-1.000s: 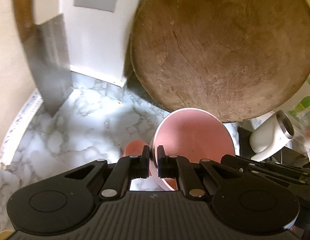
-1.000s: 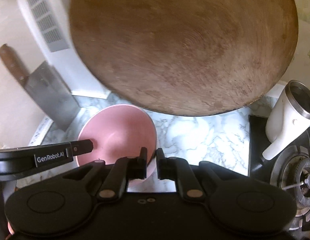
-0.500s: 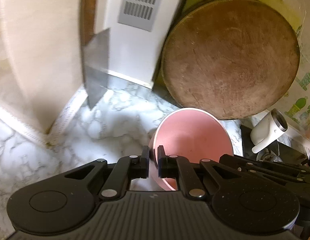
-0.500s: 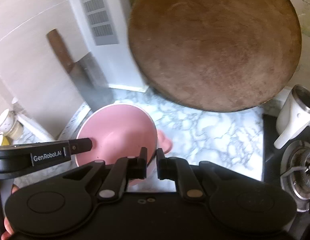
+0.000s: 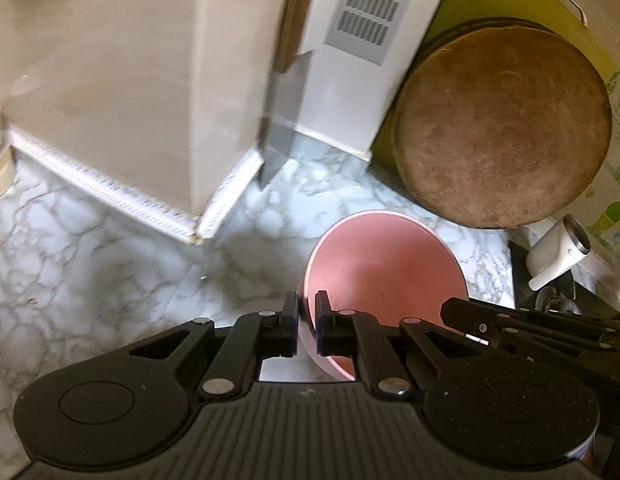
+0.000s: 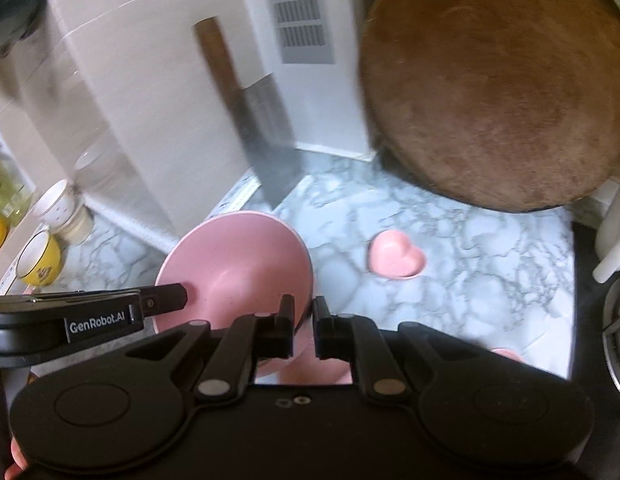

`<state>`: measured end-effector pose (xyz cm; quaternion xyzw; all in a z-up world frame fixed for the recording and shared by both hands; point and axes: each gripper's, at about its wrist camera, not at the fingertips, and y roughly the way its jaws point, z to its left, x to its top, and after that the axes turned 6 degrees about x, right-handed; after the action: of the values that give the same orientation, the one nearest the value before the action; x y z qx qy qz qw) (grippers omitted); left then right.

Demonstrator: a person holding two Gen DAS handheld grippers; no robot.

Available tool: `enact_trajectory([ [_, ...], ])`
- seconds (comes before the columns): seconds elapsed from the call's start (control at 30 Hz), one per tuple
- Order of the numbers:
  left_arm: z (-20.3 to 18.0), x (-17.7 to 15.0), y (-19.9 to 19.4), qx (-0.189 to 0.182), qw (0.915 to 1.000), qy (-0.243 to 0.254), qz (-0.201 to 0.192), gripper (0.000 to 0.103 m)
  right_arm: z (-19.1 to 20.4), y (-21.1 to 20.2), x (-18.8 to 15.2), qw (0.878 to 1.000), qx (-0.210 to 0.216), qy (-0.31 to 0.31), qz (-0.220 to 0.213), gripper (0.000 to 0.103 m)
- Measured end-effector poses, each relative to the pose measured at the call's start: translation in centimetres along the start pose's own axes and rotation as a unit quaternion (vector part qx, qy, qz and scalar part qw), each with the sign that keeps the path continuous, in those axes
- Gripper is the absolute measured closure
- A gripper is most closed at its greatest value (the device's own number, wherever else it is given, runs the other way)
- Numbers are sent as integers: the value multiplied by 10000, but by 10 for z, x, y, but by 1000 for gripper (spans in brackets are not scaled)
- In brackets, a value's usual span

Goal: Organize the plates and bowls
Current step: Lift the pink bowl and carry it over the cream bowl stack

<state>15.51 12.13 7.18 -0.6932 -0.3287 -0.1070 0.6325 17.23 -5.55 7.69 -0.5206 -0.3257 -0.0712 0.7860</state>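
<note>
While both grippers clamp pink bowl (image 6: 233,264); "GenRobot.AI" legible.

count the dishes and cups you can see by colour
pink: 2, the pink bowl held by both grippers, left and right, and the heart dish
yellow: 1, the yellow cup
white: 1, the white cup
total: 4
</note>
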Motion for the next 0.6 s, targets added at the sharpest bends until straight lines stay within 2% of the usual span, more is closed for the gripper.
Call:
enact_trajectory([
  [0.3,48,-19,-14,243,9994,-239,26,96,40,15,-7,9992,272,-198,226,93],
  [0.6,75,-38,-11,428,9981,-411,167,96,62,34,-21,9978,405,-259,466,93],
])
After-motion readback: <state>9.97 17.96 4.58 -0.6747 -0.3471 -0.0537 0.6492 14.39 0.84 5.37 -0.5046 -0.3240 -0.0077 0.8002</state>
